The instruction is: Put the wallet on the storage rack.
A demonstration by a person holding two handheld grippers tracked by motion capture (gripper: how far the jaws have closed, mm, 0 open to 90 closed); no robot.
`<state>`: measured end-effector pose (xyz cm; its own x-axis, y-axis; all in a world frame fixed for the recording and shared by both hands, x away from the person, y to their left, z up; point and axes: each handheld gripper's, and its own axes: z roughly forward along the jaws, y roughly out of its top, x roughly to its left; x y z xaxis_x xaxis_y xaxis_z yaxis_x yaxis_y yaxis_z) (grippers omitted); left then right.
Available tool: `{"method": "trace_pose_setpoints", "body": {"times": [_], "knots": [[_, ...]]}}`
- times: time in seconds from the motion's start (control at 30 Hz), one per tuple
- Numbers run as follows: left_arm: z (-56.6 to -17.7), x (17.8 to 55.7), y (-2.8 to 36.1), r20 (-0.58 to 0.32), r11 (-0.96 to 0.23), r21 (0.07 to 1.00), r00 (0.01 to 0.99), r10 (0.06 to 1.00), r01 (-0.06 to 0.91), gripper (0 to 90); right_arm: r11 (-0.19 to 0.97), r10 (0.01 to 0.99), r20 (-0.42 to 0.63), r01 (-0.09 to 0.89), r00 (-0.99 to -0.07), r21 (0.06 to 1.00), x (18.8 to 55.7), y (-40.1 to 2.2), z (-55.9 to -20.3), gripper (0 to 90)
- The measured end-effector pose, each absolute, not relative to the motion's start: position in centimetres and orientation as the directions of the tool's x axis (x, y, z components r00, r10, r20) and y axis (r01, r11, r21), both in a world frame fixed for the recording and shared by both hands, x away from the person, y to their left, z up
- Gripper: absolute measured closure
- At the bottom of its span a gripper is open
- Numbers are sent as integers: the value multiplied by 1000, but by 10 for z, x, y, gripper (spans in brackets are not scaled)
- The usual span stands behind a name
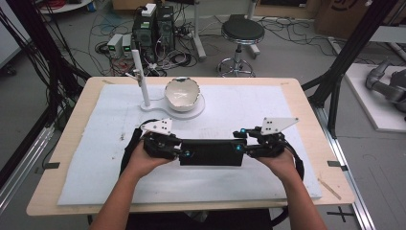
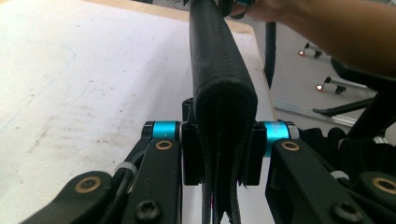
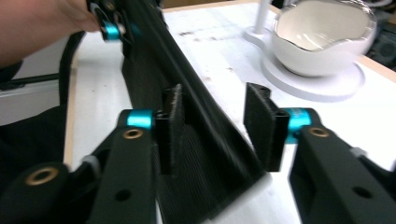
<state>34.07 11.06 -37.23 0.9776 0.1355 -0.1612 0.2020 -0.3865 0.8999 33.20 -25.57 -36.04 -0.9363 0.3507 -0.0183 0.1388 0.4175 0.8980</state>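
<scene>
Pinching the black pouch (image 1: 210,152), left claw (image 1: 183,152) faces right claw (image 1: 238,147), apparently spread.

I see a matt black pouch (image 2: 223,74) of woven, textured cloth, a glossy white ceramic-looking bowl (image 3: 322,39) on a smooth white plastic-looking stand (image 1: 143,72), a dull, scuffed white sheet (image 1: 249,112) and a pale wood table edge (image 1: 306,108).

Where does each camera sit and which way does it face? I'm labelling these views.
High view: above the person's side, looking forward and down at the white-padded table; both forearms show.
Left gripper view: on the left gripper, jaws clamped on the flat black textured pouch.
Right gripper view: on the right gripper, jaws open, facing the white ceramic bowl.
All share the pouch.
</scene>
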Motion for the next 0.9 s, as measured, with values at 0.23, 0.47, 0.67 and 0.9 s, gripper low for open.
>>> {"method": "trace_pose_setpoints", "body": {"times": [0.23,0.47,0.67,0.9], "knots": [[-348,343,133,-128,-389,899,971,203,200,750,380,457,-9,187,-890,906,323,-287,-367,388],[-317,348,153,-76,-409,892,957,282,191,749,361,537,-3,227,-844,905,318,-309,-384,296],[-293,359,168,-53,-408,891,937,346,201,748,331,577,4,238,-817,913,315,-319,-393,243],[-274,373,192,-37,-399,890,908,418,220,748,327,597,7,250,-802,911,315,-325,-397,214]]}}
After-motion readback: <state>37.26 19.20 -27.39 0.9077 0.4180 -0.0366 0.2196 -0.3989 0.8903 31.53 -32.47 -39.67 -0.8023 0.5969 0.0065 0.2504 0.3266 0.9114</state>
